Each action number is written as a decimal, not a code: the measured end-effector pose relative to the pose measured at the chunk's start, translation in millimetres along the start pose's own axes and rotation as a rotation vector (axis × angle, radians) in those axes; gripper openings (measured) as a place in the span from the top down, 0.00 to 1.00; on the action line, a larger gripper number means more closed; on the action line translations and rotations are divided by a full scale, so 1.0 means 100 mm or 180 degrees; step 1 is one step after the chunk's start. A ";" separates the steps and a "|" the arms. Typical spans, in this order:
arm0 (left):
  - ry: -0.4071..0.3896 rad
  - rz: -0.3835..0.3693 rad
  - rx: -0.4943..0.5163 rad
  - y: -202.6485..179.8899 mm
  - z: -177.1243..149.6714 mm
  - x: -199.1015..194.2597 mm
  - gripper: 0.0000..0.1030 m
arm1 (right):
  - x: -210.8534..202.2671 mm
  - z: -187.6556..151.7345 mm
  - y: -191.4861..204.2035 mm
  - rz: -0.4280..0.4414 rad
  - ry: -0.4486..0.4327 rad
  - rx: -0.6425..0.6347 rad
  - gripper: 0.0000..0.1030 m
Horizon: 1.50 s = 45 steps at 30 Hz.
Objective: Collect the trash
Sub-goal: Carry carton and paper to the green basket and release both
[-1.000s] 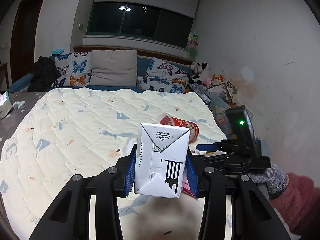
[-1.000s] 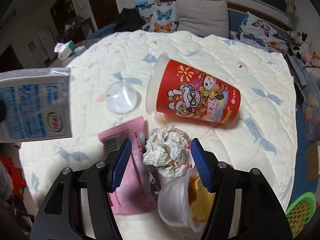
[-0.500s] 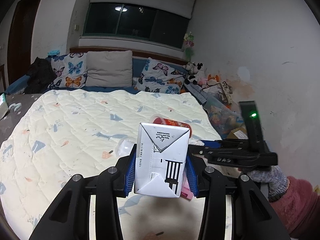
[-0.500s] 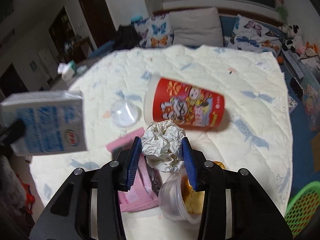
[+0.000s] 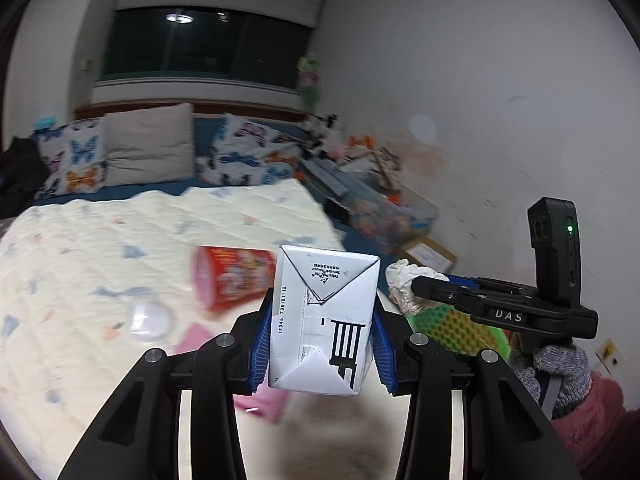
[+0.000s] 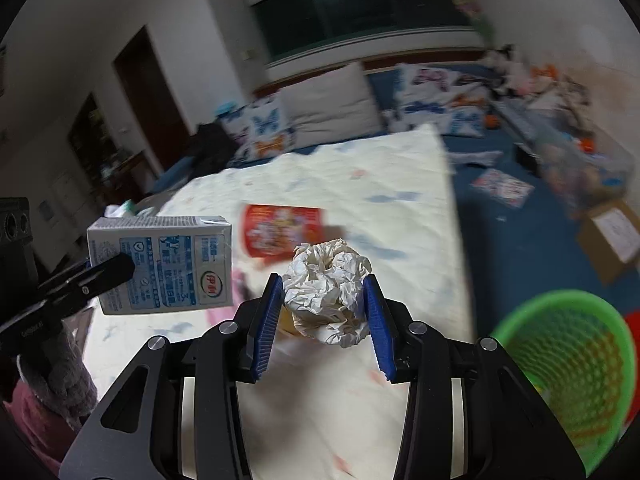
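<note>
While both hand-held grippers hang above the quilted bed (image 6: 400, 184), each has a piece of trash clamped between its blue pads. The left hand-held gripper (image 5: 322, 344) grasps a white milk carton (image 5: 324, 320) by its two long sides, the folded end of the carton facing the camera; it points forward and somewhat downward over the bed's near edge. In the right wrist view the same carton (image 6: 164, 264) shows its blue printed face, held out level at the left.

The right hand-held gripper (image 6: 326, 312) is clenched on a crumpled paper ball (image 6: 326, 292), which bulges above and below the pads. It tilts downward, with a green mesh basket (image 6: 568, 364) on the floor just to its lower right. In the left wrist view it reaches in from the right, carried by a hand in a grey knit glove (image 5: 560, 368) with a pink fleecy sleeve (image 5: 592, 420).

A red printed cup (image 6: 284, 232) lies on its side on the bed beyond both grippers, with a clear round lid (image 5: 150, 318) and a pink wrapper (image 5: 260, 400) nearer, all blurred.
</note>
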<state>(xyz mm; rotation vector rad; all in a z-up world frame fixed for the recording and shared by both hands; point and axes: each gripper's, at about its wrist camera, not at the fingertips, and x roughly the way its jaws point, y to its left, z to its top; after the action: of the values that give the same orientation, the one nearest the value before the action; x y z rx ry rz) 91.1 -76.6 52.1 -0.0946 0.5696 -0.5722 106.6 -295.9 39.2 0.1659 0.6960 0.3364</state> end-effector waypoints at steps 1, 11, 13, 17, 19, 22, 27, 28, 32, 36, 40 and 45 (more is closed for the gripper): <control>0.0021 -0.0057 0.0030 -0.07 0.01 0.06 0.60 | -0.09 -0.05 -0.10 -0.0099 -0.0006 0.0044 0.59; 0.0345 -0.0673 0.0438 -1.08 0.00 0.81 0.60 | -0.68 -0.52 -1.00 -0.0787 -0.0021 0.0575 0.59; 0.0393 -0.0748 0.0486 -1.21 -0.02 0.91 0.60 | -0.79 -0.61 -1.12 -0.0895 -0.0038 0.0642 0.58; 0.0499 -0.0867 0.0588 -1.49 -0.03 1.16 0.60 | -0.94 -0.75 -1.34 -0.1028 -0.0045 0.0786 0.57; 0.0563 -0.0921 0.0596 -1.57 -0.04 1.27 0.59 | -1.00 -0.81 -1.43 -0.1086 -0.0055 0.0853 0.57; 0.0648 -0.0969 0.0612 -1.69 -0.04 1.45 0.59 | -1.04 -0.87 -1.52 -0.1122 -0.0061 0.0941 0.56; 0.0814 -0.0971 0.0644 -1.80 -0.08 1.75 0.59 | -1.03 -0.95 -1.63 -0.1150 -0.0041 0.1045 0.51; 0.0838 -0.0974 0.0646 -1.83 -0.10 1.78 0.59 | -1.03 -0.96 -1.64 -0.1147 -0.0051 0.1078 0.50; 0.0963 -0.0993 0.0647 -1.88 -0.18 1.97 0.58 | -1.06 -0.98 -1.69 -0.1165 -0.0074 0.1125 0.47; 0.1031 -0.1018 0.0631 -1.91 -0.24 2.06 0.57 | -1.10 -0.99 -1.71 -0.1172 -0.0080 0.1147 0.46; 0.1055 -0.1044 0.0618 -1.91 -0.29 2.03 0.54 | -1.14 -1.01 -1.70 -0.1173 -0.0100 0.1170 0.44; 0.0999 -0.0980 0.0587 -1.80 -0.32 1.85 0.50 | -1.14 -1.00 -1.64 -0.1134 -0.0113 0.1159 0.40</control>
<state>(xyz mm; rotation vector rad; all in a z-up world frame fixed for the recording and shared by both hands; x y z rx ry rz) 114.6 -325.0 -20.9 0.0859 0.8109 -0.9462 -0.1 -485.8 -10.9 0.3864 0.7323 -0.1369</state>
